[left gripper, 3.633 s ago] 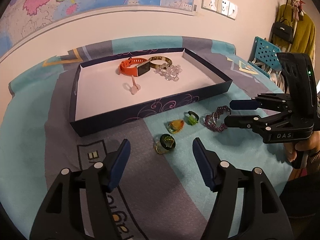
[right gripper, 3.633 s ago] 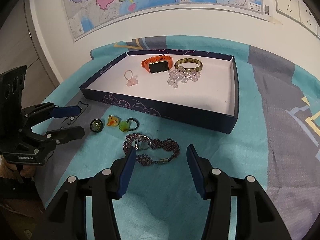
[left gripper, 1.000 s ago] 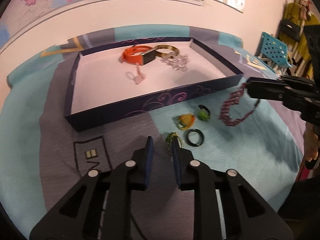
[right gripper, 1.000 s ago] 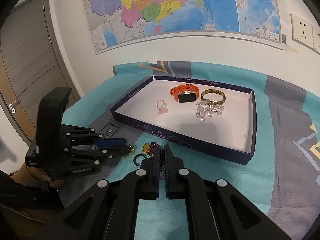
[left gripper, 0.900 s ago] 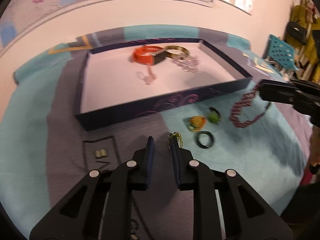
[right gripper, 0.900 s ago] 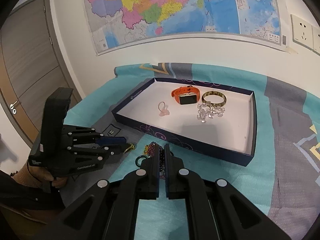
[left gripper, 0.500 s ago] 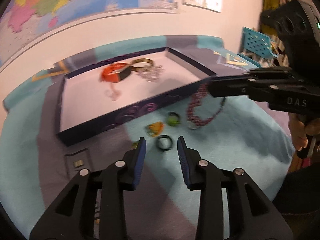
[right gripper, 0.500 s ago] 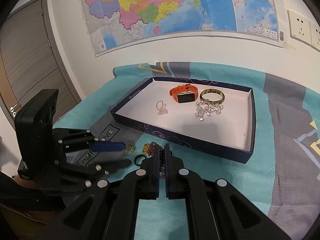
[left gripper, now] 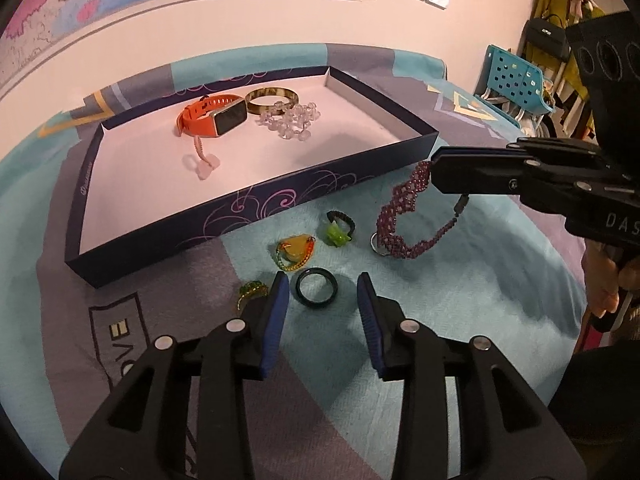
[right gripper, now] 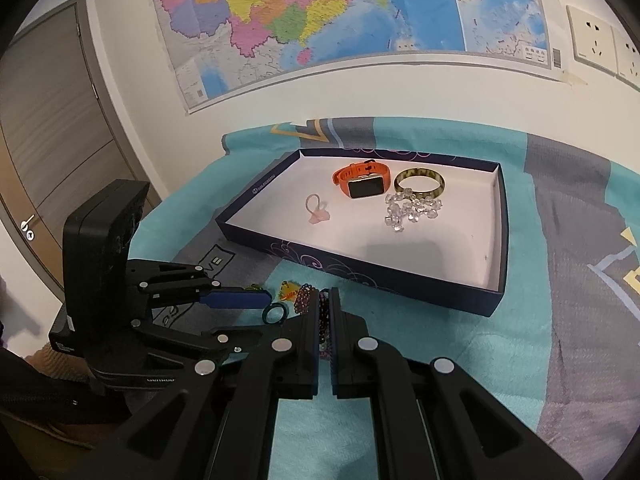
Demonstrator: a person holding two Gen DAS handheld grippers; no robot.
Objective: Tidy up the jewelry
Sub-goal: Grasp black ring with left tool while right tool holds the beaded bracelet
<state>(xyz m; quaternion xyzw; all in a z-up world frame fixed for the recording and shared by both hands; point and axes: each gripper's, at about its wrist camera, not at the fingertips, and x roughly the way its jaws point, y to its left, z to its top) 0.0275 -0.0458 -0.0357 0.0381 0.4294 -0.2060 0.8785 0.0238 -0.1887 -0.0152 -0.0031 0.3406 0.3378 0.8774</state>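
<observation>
Jaws of the right gripper (right gripper: 325,304) pinch the purple beaded bracelet (left gripper: 404,216), due for the navy tray (left gripper: 256,208) ahead, while the left gripper (left gripper: 322,296), just widened, brackets the dark ring (left gripper: 316,289), ready to close.

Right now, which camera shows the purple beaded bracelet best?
The left wrist view: the purple beaded bracelet hangs in full from the shut right gripper. The right wrist view shows only a few beads between its fingers.
</observation>
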